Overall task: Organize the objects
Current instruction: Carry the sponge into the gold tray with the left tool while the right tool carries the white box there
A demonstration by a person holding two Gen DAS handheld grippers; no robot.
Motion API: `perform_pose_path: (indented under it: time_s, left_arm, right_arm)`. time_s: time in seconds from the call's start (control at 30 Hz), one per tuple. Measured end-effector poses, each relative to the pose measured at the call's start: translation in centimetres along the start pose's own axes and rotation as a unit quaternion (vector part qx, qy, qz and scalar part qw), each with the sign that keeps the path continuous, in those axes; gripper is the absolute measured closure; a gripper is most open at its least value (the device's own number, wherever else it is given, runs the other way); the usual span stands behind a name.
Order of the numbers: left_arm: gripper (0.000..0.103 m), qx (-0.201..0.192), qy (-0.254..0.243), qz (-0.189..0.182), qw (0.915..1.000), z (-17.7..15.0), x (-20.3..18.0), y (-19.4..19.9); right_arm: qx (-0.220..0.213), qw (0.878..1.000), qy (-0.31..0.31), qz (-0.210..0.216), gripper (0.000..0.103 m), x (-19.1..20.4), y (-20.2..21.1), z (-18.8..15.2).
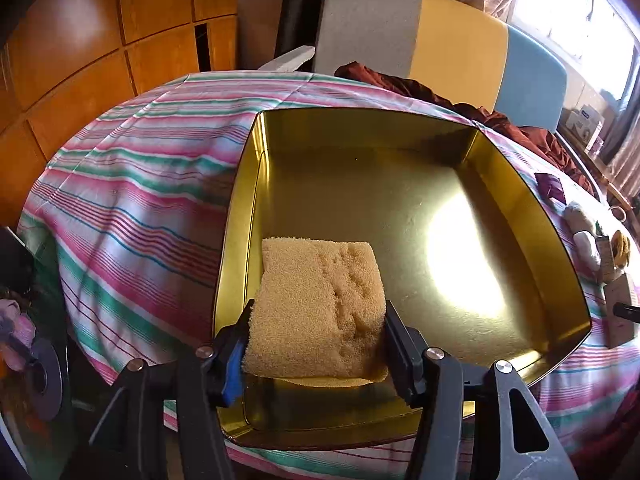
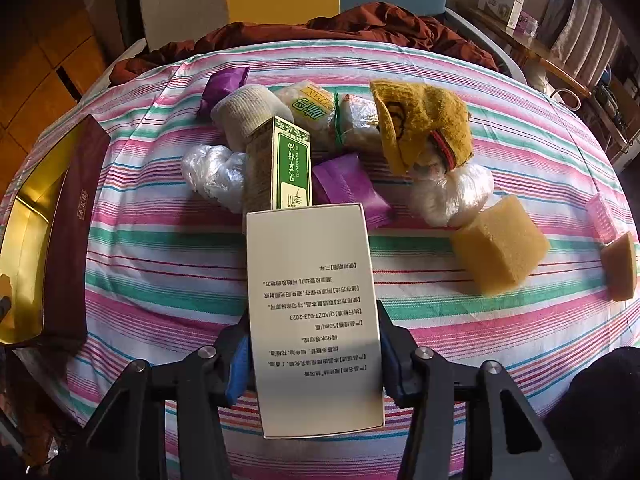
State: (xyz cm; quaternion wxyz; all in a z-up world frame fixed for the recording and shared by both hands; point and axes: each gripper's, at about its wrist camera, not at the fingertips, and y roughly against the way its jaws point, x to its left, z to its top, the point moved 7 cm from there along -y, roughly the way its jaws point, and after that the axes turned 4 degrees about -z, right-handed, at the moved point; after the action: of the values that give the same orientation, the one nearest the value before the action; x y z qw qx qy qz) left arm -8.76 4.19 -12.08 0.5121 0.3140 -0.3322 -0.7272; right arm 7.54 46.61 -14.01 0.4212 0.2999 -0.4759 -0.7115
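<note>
A gold tin box (image 1: 520, 184) stands open on the striped tablecloth (image 1: 140, 200). A tan sponge (image 1: 316, 280) lies in its near left corner, and my left gripper (image 1: 317, 314) is shut on the sponge's two sides. In the right wrist view, my right gripper (image 2: 313, 320) is shut on a white printed box (image 2: 312, 280), held just above the cloth. The tin (image 2: 24, 240), with its maroon outer wall, sits at the far left of that view.
Beyond the white box lies a pile: a green box (image 2: 291, 164), purple packets (image 2: 348, 188), a grey sock (image 2: 248, 114), a yellow sock (image 2: 424, 120) and crumpled plastic (image 2: 214, 172). Two sponges (image 2: 500, 248) (image 2: 622, 268) and a pink comb (image 2: 602, 218) lie right. A red-brown cloth (image 2: 320, 24) lies behind.
</note>
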Motion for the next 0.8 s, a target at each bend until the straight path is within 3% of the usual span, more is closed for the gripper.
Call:
perform_pose_path:
  time_s: [0.2, 0.57, 0.8]
  left_arm:
    - [0.040, -0.003, -0.001, -0.001, 1.0000, 0.1, -0.2, 0.2]
    - [0.029, -0.051, 0.013, -0.008, 0.9986, 1.3, 0.2, 3.4]
    - [0.025, -0.076, 0.041, -0.014, 0.9961, 2.3, 1.6, 5.1]
  right_arm:
    - [0.002, 1.000, 0.008, 0.009, 0.051, 1.1, -0.2, -0.1]
    - [0.019, 0.997, 0.041, 0.064, 0.052, 5.8, 0.8, -2.9]
    - [-0.027, 0.992, 0.073, 0.101, 0.052, 10.7, 4.7, -0.6]
